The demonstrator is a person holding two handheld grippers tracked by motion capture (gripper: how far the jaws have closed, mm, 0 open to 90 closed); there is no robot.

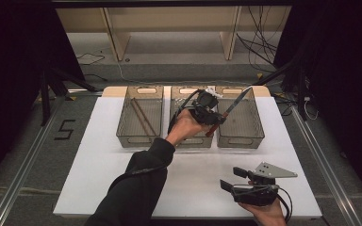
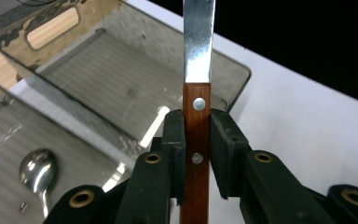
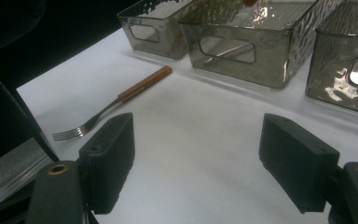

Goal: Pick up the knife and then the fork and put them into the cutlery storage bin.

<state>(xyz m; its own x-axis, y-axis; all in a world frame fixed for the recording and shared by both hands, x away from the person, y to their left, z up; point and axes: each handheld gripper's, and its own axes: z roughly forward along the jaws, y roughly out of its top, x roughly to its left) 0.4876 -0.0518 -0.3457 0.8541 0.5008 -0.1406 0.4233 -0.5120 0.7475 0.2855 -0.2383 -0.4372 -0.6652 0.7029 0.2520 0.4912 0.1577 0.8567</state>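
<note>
My left gripper (image 1: 218, 118) is shut on the wooden handle of a table knife (image 1: 233, 107). It holds the knife in the air over the gap between the middle bin (image 1: 193, 141) and the right bin (image 1: 241, 140), blade pointing away and to the right. In the left gripper view the pads press on both sides of the riveted handle, and the knife's steel blade (image 2: 198, 46) rises above my left gripper (image 2: 197, 154). My right gripper (image 1: 232, 179) rests low at the table's front right, open with nothing between its fingers (image 3: 107, 158).
Three clear bins stand in a row at the back of the white table (image 1: 122, 188). The left bin (image 1: 136, 139) holds chopsticks (image 1: 143, 120) and the middle bin holds a spoon (image 2: 37, 170). A fork (image 3: 116, 105) with a wooden handle lies on the table before the bins.
</note>
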